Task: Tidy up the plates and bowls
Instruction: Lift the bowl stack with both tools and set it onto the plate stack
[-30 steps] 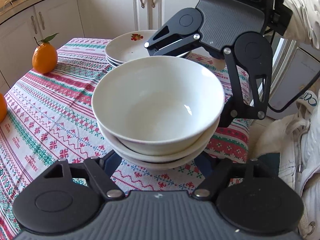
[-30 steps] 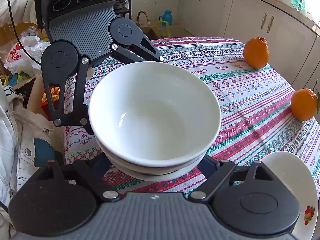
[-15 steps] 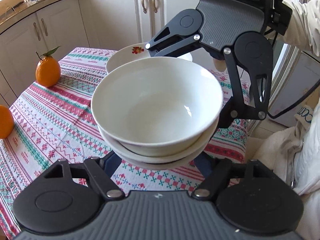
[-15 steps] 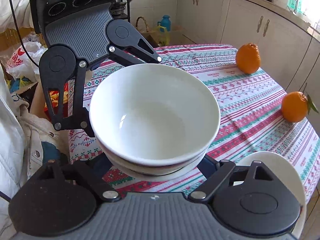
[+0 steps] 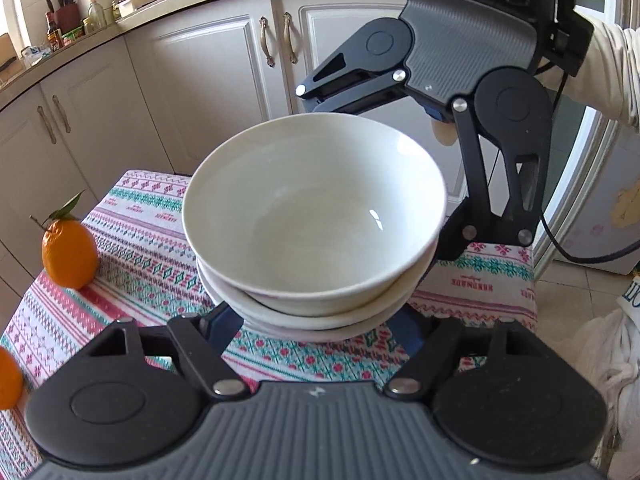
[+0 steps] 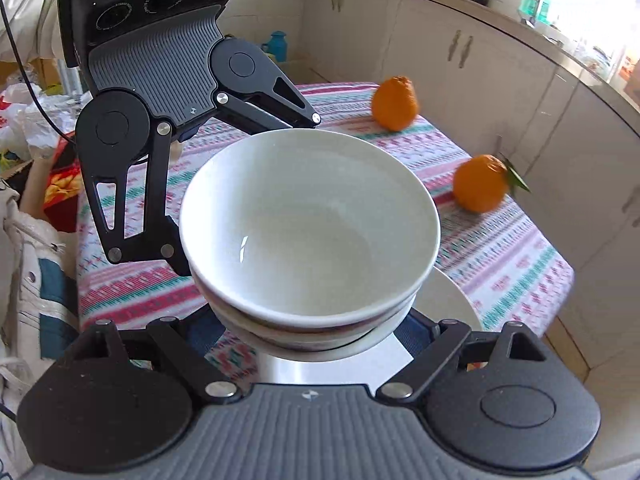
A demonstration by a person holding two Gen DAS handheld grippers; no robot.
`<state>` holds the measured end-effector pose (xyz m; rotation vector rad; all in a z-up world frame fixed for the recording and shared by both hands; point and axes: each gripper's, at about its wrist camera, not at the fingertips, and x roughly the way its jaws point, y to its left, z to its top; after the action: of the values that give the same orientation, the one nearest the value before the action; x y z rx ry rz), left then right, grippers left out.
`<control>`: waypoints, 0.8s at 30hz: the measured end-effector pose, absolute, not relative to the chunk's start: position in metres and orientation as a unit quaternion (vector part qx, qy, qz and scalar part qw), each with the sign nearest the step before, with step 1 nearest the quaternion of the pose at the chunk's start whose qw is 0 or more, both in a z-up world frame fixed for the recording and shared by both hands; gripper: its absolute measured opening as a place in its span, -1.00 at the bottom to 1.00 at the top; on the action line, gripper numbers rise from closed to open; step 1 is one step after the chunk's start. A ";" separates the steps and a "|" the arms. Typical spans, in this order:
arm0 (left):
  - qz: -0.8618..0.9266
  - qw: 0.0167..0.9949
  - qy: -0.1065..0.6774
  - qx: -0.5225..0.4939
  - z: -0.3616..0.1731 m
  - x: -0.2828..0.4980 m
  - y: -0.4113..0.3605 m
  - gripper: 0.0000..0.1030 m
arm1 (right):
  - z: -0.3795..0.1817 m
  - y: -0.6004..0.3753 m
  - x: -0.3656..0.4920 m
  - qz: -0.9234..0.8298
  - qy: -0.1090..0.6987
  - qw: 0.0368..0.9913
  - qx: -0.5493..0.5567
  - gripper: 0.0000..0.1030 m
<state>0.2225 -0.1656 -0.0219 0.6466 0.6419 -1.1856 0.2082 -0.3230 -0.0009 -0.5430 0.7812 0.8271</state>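
Cradling a nested stack of bowls (image 5: 316,220) from opposite sides, the left tool (image 5: 320,328) and the right tool (image 6: 316,344) each have blue-padded fingers set against the lower bowls, their tips hidden under the rims, so the stack is gripped between both tools and held in the air above the bench (image 5: 132,240). Both tools are matte black linkages with ribbed grey bodies. The bowls are smooth, glossy white, round and deep; how many are nested is hard to tell. Below the stack, the bench wears a woven cloth of red, green and white bands. A white plate (image 6: 452,300) lies partly hidden behind the stack in the right wrist view. Two dimpled oranges (image 6: 480,182) sit on the cloth beyond the stack, one with a leaf.
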 end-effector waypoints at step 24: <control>-0.549 0.714 0.309 0.305 -0.047 0.252 -0.213 0.52 | -0.040 -0.376 0.241 0.361 0.393 0.822 -0.200 0.80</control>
<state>0.2519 -0.2131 -0.0475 0.6748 0.6847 -1.2171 0.2409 -0.3757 -0.0395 -0.4250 0.8359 0.7689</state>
